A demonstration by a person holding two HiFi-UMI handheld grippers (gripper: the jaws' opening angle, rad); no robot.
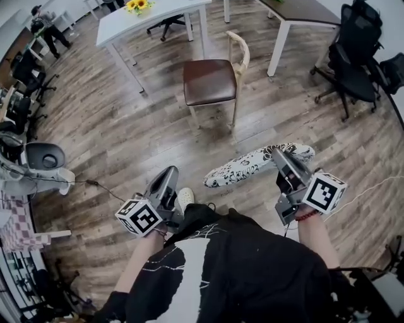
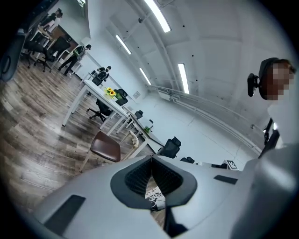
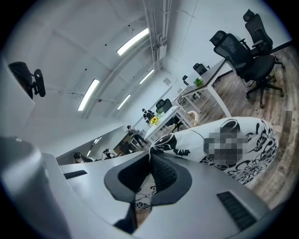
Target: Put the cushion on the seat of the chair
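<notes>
Status: pickup done, placement not. The right gripper (image 1: 281, 155) has its jaws closed almost fully on one edge of the black-and-white patterned cushion (image 1: 252, 165). The right gripper view shows the fabric pinched right at the tips, with the rest of the cushion spreading out beyond them. The cushion hangs roughly level above the wood floor (image 1: 126, 135), just in front of the person and off the ground. Its free end lies near the left gripper (image 1: 168, 179) but isn't touching it. The left gripper's jaws meet at the tips with nothing between them. Only a bit of cushion pattern shows through the gap behind the pads, so it looks idle. The wooden chair (image 1: 214, 79) stands well apart from the cushion, further ahead beside the white table (image 1: 151, 16). Its brown seat is bare and nothing blocks it. Remaining, as a judgement: carry the cushion forward over the seat, lower it flat, release, and maybe square it up. A one-edge grip means the free end may sag or swing and land off-centre, so the left gripper could steady it.
</notes>
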